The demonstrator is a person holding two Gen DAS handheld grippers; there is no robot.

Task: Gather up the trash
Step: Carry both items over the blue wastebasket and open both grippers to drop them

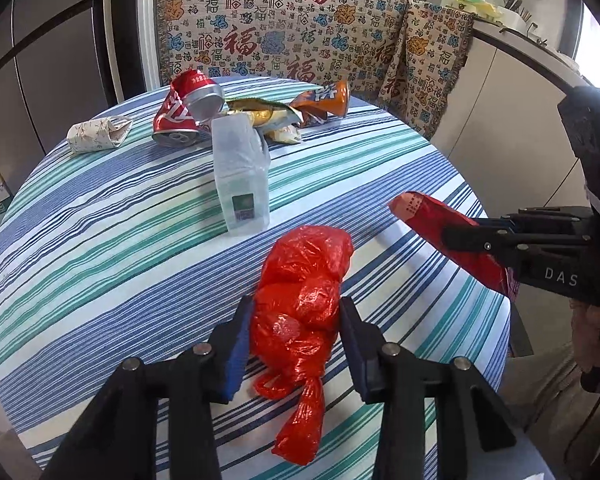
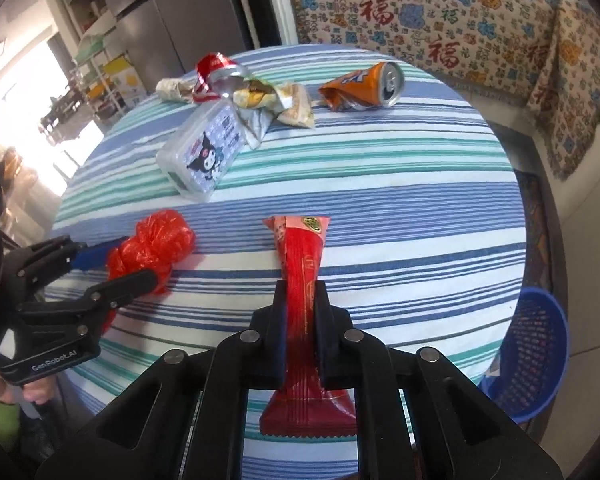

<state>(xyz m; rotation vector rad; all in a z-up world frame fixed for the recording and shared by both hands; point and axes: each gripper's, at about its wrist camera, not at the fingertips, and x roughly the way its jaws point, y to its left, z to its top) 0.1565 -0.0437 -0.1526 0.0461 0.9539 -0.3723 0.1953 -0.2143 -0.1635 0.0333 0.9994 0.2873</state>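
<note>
My left gripper (image 1: 294,320) is shut on a crumpled red plastic bag (image 1: 300,300) at the near edge of the round striped table (image 1: 100,220); the bag also shows in the right wrist view (image 2: 156,248). My right gripper (image 2: 300,292) is shut on a red snack wrapper (image 2: 302,264), held above the table; the wrapper shows in the left wrist view (image 1: 432,220). Farther back lie a crushed red can (image 1: 184,114), a crushed orange can (image 2: 364,86), crumpled wrappers (image 2: 276,100), a rolled paper (image 1: 98,134) and a clear plastic box (image 2: 202,152).
A blue mesh basket (image 2: 536,348) stands on the floor right of the table. A patterned cloth covers the bench (image 1: 300,32) behind the table. A fridge (image 1: 40,60) is at the far left, a counter with dishes (image 1: 500,12) at the far right.
</note>
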